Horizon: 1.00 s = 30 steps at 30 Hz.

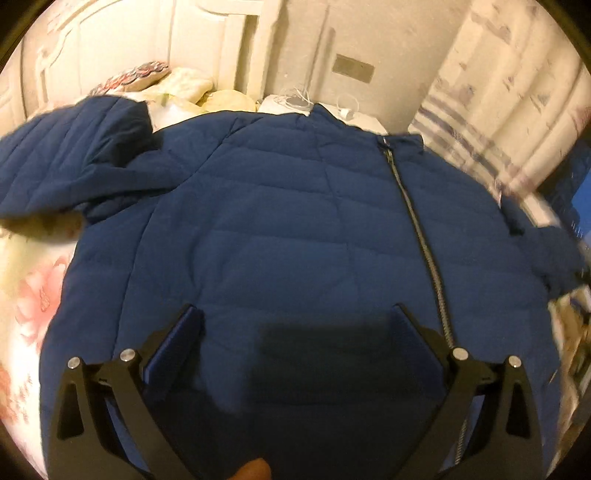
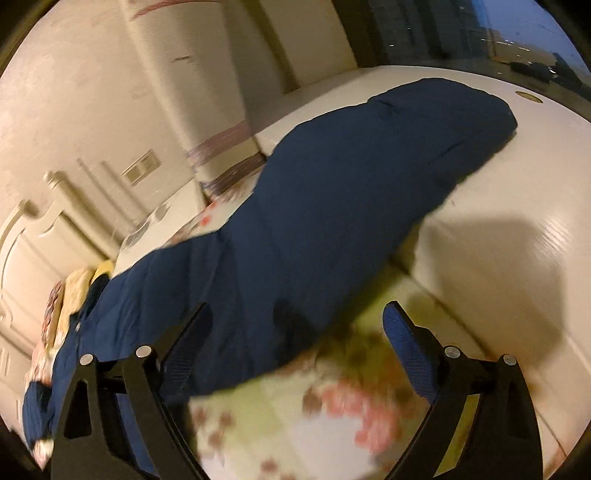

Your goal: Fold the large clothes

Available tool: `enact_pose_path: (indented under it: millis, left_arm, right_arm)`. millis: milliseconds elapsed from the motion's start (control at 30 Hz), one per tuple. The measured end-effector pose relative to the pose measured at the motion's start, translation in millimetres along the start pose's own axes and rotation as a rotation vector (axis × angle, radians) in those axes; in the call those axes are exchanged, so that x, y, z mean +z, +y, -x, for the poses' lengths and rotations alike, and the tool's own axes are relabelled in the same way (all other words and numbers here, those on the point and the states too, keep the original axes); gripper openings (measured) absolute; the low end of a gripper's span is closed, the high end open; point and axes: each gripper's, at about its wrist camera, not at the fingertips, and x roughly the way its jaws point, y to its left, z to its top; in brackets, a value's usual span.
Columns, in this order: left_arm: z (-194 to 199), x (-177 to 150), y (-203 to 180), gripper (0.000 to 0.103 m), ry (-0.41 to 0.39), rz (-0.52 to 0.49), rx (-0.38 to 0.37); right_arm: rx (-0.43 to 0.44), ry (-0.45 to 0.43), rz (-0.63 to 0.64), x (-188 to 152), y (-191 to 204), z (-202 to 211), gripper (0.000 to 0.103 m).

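Observation:
A dark blue padded jacket [image 1: 295, 229] lies spread front-up on the bed, zipper [image 1: 424, 243] closed, one sleeve [image 1: 74, 155] stretched to the far left. My left gripper [image 1: 295, 314] hovers open and empty over the jacket's lower front. In the right wrist view the jacket's other sleeve [image 2: 388, 158] stretches off the bed onto a white surface [image 2: 517, 236]. My right gripper [image 2: 299, 314] is open and empty above the jacket's edge and the floral bedsheet [image 2: 295, 406].
A floral bedsheet [image 1: 33, 295] covers the bed. Pillows and bedding [image 1: 166, 85] lie at the headboard. A white nightstand [image 1: 295, 105] with cables stands behind the jacket. A curtain [image 1: 498, 110] hangs at right. A window [image 2: 498, 29] is beyond the white surface.

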Motion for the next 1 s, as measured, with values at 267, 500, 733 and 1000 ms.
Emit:
enact_pose_path:
  millis: [267,500,733,1000]
  left_arm:
    - [-2.9,-4.2,-9.5,0.101,0.013,-0.056,0.050]
    - [-2.6,-7.0,-11.8,0.101,0.014,-0.063,0.062]
    - [-2.2,-7.3,-10.8,0.101,0.012,-0.060,0.058]
    - [-0.7,-8.0,-7.5,0.101,0.006,-0.052,0.043]
  right_arm:
    - [0.034,-0.143,0.049,20.8,9.0,-1.8,0.046]
    - [0.174,-0.221,0.375,6.2,114.4,35.0,0.041]
    - [0.371,-0.130,0.829,-81.2,261.6,45.5,0.051]
    - [0.364,0.239,0.991,-152.4,286.2,-9.0,0.091]
